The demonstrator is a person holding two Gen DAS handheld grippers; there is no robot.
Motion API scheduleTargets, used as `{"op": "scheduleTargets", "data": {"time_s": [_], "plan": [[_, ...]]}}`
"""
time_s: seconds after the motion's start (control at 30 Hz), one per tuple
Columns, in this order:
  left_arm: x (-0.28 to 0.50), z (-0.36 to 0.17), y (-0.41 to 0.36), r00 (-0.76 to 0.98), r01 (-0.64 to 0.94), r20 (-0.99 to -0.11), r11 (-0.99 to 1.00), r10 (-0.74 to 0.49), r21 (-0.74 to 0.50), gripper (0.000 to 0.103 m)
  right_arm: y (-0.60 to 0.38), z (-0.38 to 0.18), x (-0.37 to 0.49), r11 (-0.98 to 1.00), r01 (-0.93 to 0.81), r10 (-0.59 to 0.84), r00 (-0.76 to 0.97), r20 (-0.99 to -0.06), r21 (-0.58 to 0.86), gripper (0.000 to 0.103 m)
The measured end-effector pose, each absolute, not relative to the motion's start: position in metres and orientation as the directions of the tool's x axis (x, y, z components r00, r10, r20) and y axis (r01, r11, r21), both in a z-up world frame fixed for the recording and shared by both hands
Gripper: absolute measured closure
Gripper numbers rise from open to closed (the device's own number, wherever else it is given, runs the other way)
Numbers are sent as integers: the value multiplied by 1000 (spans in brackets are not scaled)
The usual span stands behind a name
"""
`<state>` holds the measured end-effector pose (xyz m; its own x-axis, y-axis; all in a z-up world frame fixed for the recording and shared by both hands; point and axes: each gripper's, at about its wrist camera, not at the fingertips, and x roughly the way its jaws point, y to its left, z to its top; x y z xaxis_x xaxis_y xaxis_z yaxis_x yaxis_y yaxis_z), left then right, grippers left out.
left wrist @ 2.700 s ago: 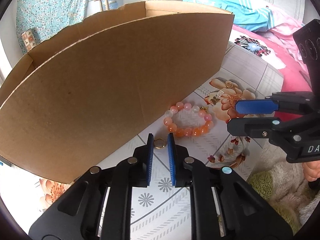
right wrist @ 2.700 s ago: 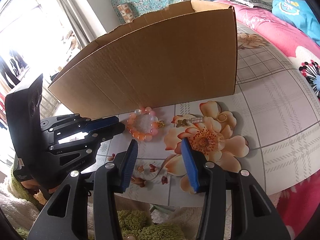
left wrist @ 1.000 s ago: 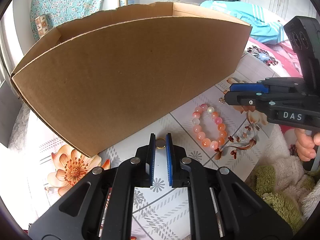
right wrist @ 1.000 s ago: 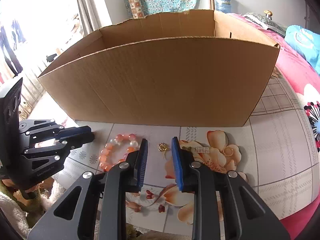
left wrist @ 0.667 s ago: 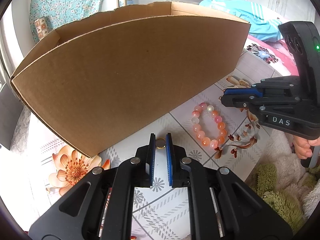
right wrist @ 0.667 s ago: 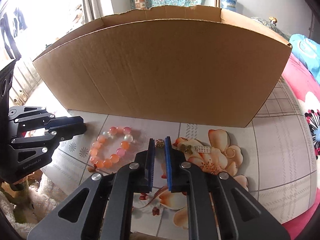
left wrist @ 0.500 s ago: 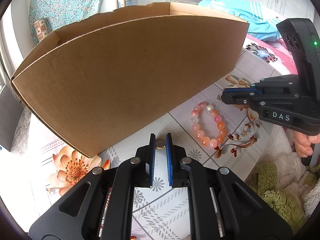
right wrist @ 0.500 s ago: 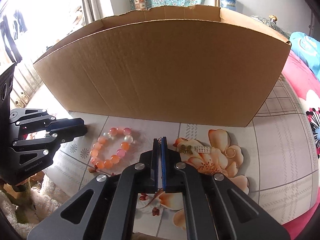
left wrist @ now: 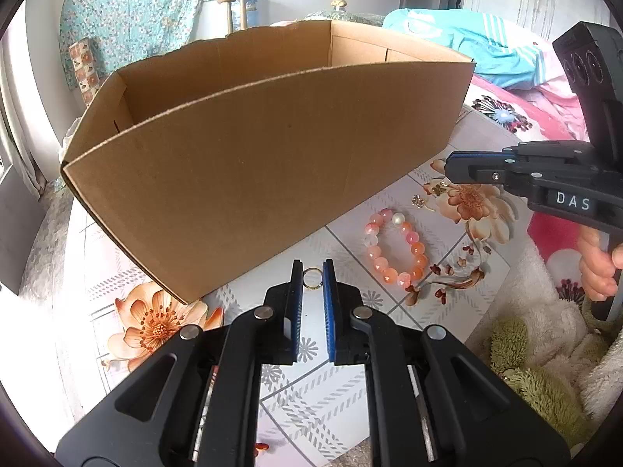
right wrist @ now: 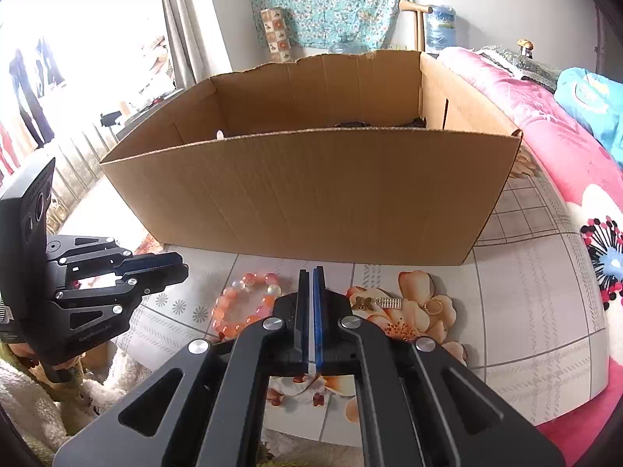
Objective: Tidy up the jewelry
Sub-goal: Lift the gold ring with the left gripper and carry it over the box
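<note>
My left gripper [left wrist: 312,277] is shut on a small gold ring [left wrist: 312,276], held above the table in front of the cardboard box [left wrist: 272,163]. My right gripper [right wrist: 310,276] is shut with nothing visible between its pads; in the left wrist view it [left wrist: 451,167] hangs raised at the right. A small gold charm [left wrist: 418,201] lies on the table below it. A pink-orange bead bracelet [left wrist: 395,249] [right wrist: 245,303] lies on the table before the box [right wrist: 311,194]. A gold clover piece with a small bar [right wrist: 375,302] and a gold ring [right wrist: 434,305] lie on the flower print.
The tall cardboard box stands right behind the jewelry, with dark items inside at the back [right wrist: 350,123]. The flowered tablecloth [right wrist: 525,311] ends at the near edge. A fluffy white-green rug [left wrist: 545,369] lies below. A pink bed [right wrist: 545,124] is on the right.
The right gripper closed at the small gold charm, then rose and pulled back; the charm still lies on the table. The left gripper, still holding the ring, lifted a little.
</note>
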<state>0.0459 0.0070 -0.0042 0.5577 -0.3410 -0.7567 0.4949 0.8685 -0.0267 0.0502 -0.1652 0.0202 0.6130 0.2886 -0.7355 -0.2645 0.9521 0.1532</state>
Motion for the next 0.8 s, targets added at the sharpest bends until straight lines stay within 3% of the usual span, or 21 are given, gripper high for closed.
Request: {"op": "scheduleTargets", "data": {"time_s": [0.33,0.43,0.47,0.53,0.8], "plan": [[32,29,9,591,513,-704,857,-393,-47,94,-168,42,39,949,-265,305,647,-699,170,101],[31,30,6,588,513,-705,857,-396,-53,94,-171,30,50,939,-259,338,596,-728,224,96],[31,29,5,586,513,-708,857,-393,-52,94,-169,23,53,941,-256,331,581,-744,220,88],[31,26,5,581,511,-715,858,-389,-52,94,-163,13,57,948,-258,307,575,-759,188,82],[35,19,5,566,505,-729,861,-385,-62,94,-151,-14,72,955,-277,248,555,-794,105,82]]}}
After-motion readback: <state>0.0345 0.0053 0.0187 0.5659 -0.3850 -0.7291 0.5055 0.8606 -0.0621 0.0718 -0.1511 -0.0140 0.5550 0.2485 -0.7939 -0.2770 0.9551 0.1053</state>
